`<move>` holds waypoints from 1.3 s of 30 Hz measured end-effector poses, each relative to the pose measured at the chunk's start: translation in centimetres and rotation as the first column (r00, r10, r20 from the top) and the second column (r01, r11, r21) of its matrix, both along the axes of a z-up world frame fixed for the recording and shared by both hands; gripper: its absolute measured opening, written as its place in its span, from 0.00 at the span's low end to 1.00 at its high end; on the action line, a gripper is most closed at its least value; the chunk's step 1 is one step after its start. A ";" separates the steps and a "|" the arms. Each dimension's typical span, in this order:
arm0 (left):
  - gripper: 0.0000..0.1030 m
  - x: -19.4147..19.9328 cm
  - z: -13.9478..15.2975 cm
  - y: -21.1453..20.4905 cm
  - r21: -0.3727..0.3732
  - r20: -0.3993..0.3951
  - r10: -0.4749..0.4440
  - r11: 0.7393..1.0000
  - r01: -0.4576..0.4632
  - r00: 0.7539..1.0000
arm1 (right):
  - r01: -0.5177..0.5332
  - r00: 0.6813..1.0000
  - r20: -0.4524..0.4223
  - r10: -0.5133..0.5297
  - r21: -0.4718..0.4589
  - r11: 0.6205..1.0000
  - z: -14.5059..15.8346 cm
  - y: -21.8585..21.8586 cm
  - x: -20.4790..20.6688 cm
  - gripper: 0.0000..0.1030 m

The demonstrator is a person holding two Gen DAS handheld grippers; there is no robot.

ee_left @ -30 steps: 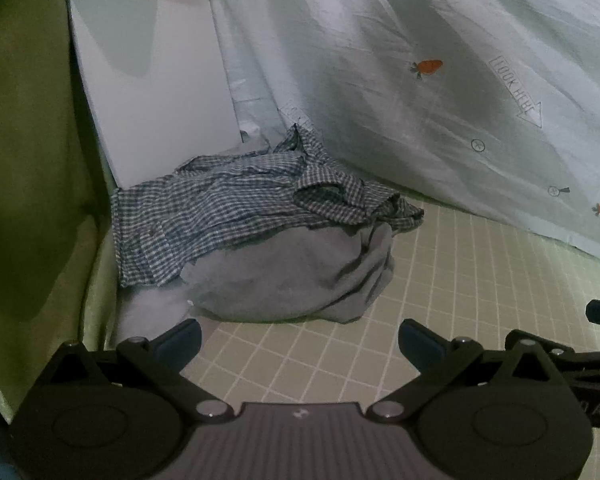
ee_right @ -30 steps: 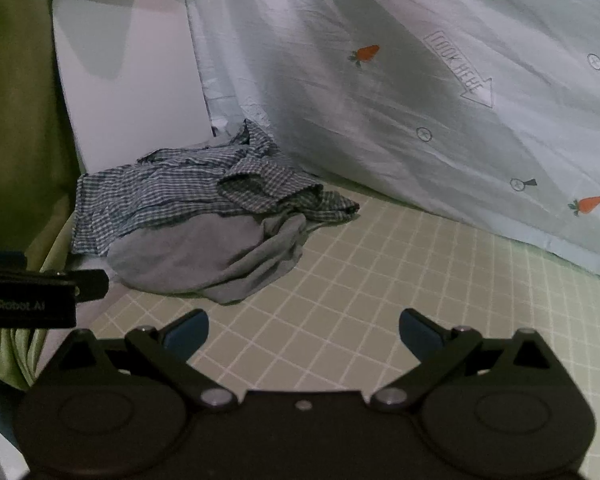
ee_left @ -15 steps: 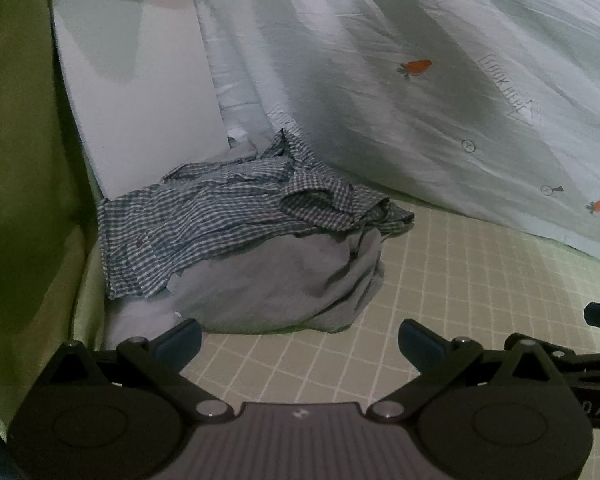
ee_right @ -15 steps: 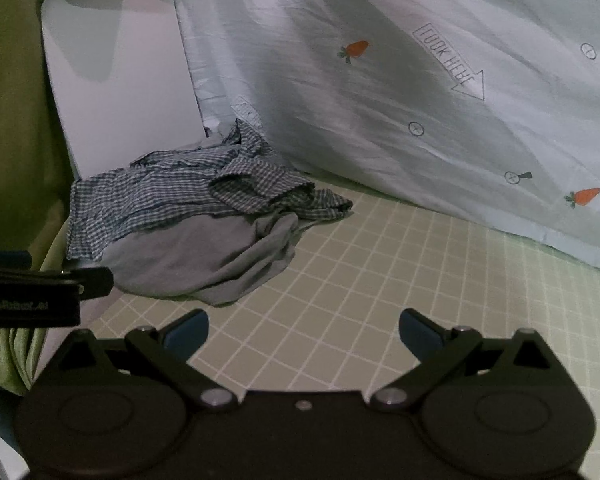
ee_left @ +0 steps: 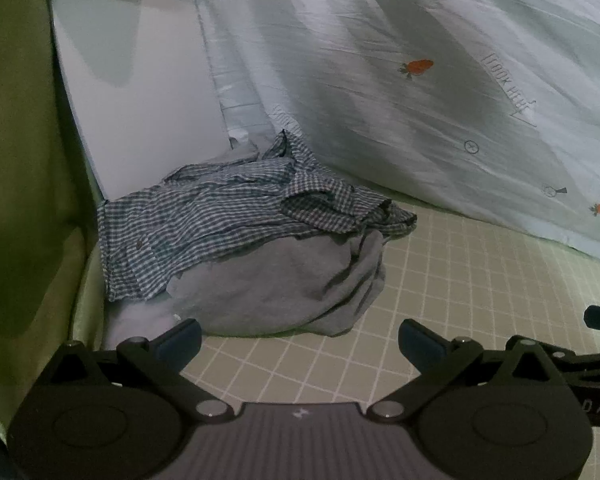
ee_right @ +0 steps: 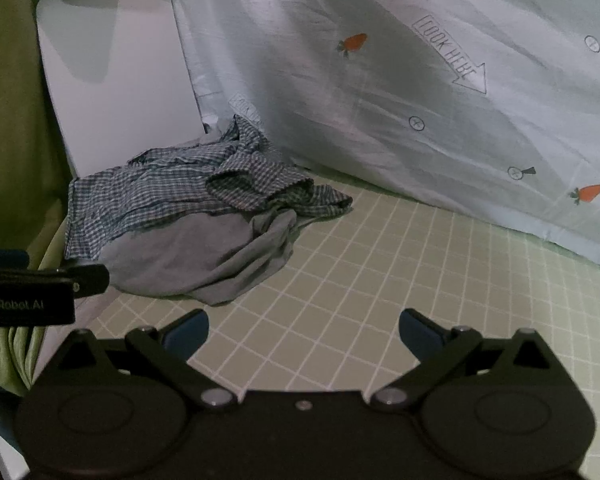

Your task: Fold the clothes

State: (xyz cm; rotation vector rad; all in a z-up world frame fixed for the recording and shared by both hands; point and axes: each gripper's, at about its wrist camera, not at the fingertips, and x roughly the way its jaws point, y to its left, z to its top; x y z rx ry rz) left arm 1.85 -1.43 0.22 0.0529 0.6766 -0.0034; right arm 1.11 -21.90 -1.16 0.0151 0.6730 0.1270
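Left gripper (ee_left: 299,336) jaws spread wide, nothing between them. Right gripper (ee_right: 303,328) same: wide apart, empty. Both level, side by side, facing forward.

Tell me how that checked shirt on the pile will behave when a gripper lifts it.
The checked shirt lies crumpled in soft folds, so it will likely hang limp and unfurl. It drapes over the grey garment, which may drag along. Probably light.
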 end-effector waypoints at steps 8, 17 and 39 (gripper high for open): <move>1.00 0.3 0.1 0.3 0.002 -0.004 -0.009 1.000 0.009 1.000 | 0.009 1.000 -0.008 -0.009 0.012 1.000 -0.2 -0.3 0.1 1.00; 1.00 0.6 -0.1 0.0 0.005 -0.010 -0.016 1.000 0.016 1.000 | 0.020 1.000 -0.015 -0.019 0.020 1.000 -0.3 -0.6 0.3 0.99; 1.00 3.0 -1.0 -0.2 0.028 -0.034 -0.008 1.000 0.009 0.999 | -0.020 0.999 -0.029 0.019 -0.028 0.999 -1.0 0.4 2.6 1.00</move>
